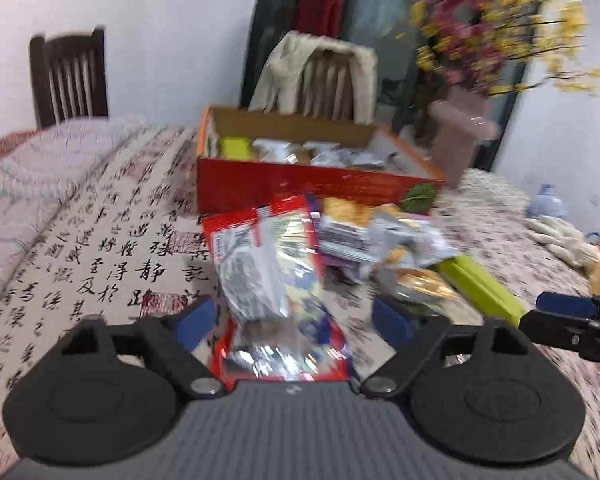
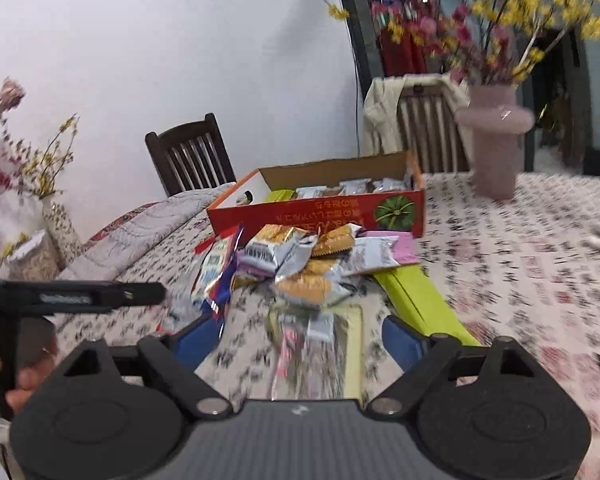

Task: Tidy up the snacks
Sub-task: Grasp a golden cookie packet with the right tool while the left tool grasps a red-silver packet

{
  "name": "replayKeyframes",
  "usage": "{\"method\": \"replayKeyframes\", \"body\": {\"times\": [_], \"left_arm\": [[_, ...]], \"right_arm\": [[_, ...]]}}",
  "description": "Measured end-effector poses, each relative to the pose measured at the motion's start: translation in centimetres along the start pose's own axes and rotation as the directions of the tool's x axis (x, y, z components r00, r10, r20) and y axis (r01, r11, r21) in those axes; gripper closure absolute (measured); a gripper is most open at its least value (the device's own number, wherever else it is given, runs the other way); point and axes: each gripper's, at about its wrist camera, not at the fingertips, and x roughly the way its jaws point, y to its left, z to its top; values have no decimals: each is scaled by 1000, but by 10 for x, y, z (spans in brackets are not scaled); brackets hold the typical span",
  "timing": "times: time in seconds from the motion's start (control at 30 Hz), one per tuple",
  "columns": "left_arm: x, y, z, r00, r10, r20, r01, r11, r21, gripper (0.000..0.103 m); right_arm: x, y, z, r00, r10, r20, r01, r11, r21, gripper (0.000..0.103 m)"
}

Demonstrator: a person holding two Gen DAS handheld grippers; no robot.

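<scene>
A loose pile of snack packets (image 1: 364,232) (image 2: 308,264) lies on the patterned tablecloth in front of an open red cardboard box (image 1: 280,184) (image 2: 300,216) that holds several packets. My left gripper (image 1: 294,322) is open, its blue pads on either side of a red and silver snack bag (image 1: 272,280) without touching it. My right gripper (image 2: 300,340) is open over a blurred yellowish packet (image 2: 320,336) that lies flat on the cloth between its pads. A long green box (image 1: 480,284) (image 2: 416,300) lies to the right of the pile.
A pink vase of flowers (image 1: 460,136) (image 2: 496,140) stands right of the red box. Two dark chairs (image 1: 70,76) (image 2: 192,156) stand behind the table, one draped with a beige garment (image 1: 320,72). A second vase (image 2: 56,224) is at the far left. White cloth (image 1: 560,240) lies at the right.
</scene>
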Motion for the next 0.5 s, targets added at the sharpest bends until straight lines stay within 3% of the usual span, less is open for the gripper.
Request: {"method": "replayKeyframes", "body": {"times": [0.1, 0.23, 0.37, 0.4, 0.5], "left_arm": [[29, 9, 4, 1000, -7, -19, 6, 999, -46, 27], [53, 18, 3, 999, -22, -39, 19, 996, -82, 29], [56, 13, -3, 1000, -25, -2, 25, 1000, 6, 43], [53, 11, -4, 1000, -25, 4, 25, 1000, 17, 45], [40, 12, -5, 999, -33, 21, 33, 999, 17, 46]], "right_arm": [[49, -20, 22, 996, 48, -81, -39, 993, 107, 24], [106, -35, 36, 988, 64, -140, -36, 981, 191, 25], [146, -28, 34, 983, 42, -177, -13, 986, 167, 27], [151, -23, 31, 983, 28, -180, -2, 989, 146, 31], [155, -11, 23, 984, -16, -180, 29, 997, 68, 58]]}}
